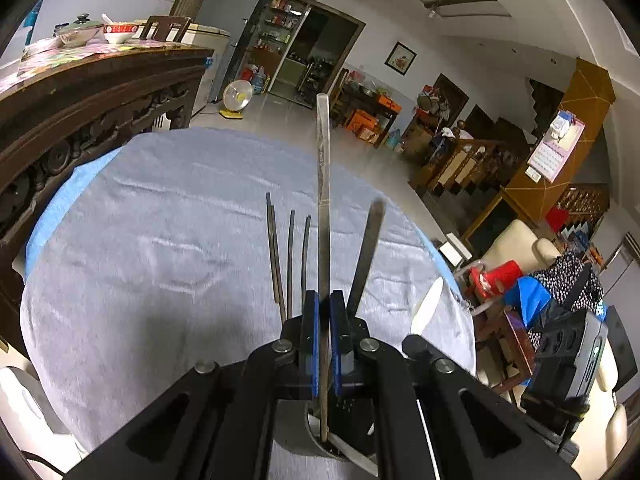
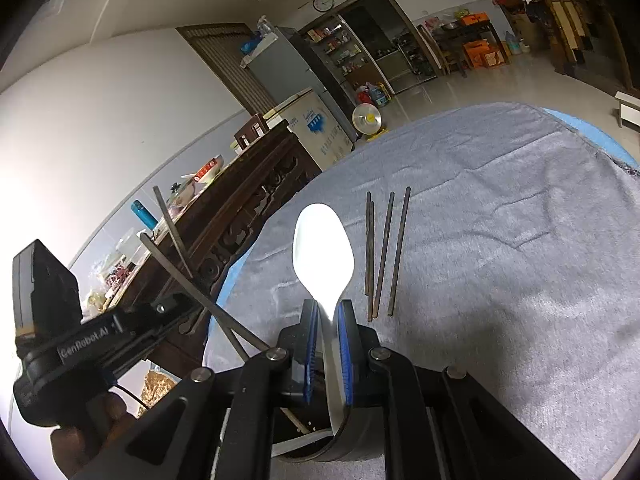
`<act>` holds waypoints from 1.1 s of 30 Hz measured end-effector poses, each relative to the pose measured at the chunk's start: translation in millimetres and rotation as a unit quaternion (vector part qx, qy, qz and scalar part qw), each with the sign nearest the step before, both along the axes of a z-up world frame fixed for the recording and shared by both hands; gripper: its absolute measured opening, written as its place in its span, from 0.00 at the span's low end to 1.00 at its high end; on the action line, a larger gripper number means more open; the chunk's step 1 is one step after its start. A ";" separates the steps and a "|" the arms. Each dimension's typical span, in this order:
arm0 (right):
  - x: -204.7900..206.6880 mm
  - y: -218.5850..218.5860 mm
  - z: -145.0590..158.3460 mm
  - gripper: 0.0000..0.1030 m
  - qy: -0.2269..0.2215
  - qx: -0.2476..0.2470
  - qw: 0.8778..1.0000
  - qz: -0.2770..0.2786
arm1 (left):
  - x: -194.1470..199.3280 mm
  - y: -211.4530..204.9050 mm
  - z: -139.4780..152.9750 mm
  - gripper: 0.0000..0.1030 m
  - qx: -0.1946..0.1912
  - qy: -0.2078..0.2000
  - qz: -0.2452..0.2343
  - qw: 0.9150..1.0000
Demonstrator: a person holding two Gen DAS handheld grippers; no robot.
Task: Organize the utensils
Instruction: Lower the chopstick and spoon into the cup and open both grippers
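My left gripper (image 1: 324, 300) is shut on a long dark chopstick (image 1: 323, 184) that stands upright with its lower end in a dark round utensil holder (image 1: 316, 436) under the jaws. A second chopstick (image 1: 366, 256) leans in the holder. My right gripper (image 2: 328, 308) is shut on the handle of a white spoon (image 2: 322, 248), bowl pointing up, over the same holder (image 2: 344, 444). Several dark chopsticks (image 1: 286, 256) lie loose on the grey cloth, also in the right wrist view (image 2: 384, 256). The left gripper (image 2: 100, 332) shows at the left of the right wrist view.
The round table has a grey cloth (image 1: 160, 240) over a blue cover. A dark carved wooden sideboard (image 1: 80, 104) with bowls stands beside the table. Beyond the table's far edge are open tiled floor (image 1: 280, 116), chairs and clutter (image 1: 540, 292).
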State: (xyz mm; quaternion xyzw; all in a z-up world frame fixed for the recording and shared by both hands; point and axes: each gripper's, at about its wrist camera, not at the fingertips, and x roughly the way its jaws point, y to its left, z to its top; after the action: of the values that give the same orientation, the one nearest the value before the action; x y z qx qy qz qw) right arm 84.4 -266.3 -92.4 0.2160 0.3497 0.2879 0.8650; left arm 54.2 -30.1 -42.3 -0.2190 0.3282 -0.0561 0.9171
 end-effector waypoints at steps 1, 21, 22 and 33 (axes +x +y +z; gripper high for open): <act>-0.8 0.7 0.1 0.12 -0.001 -0.001 1.000 0.001 | -0.8 -0.5 -1.8 0.05 -0.001 0.002 -0.002 1.000; -22.0 6.8 -1.2 0.13 -0.015 -0.044 0.999 0.021 | -17.9 -10.2 -19.9 0.05 0.003 0.028 -0.027 0.999; -22.7 6.3 -1.1 0.13 -0.015 -0.045 0.999 0.021 | -19.0 -11.3 -20.2 0.05 0.004 0.029 -0.027 0.999; -25.7 -0.1 1.0 0.13 -0.015 -0.042 0.999 0.017 | -24.8 -18.0 -25.1 0.05 0.010 0.044 -0.043 0.998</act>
State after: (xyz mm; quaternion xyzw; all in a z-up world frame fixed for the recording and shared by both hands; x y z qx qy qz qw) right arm 58.7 -266.4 -91.4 0.1689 0.3521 0.2906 0.8735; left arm 29.3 -48.1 -67.4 -0.1980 0.3779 -0.0830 0.9006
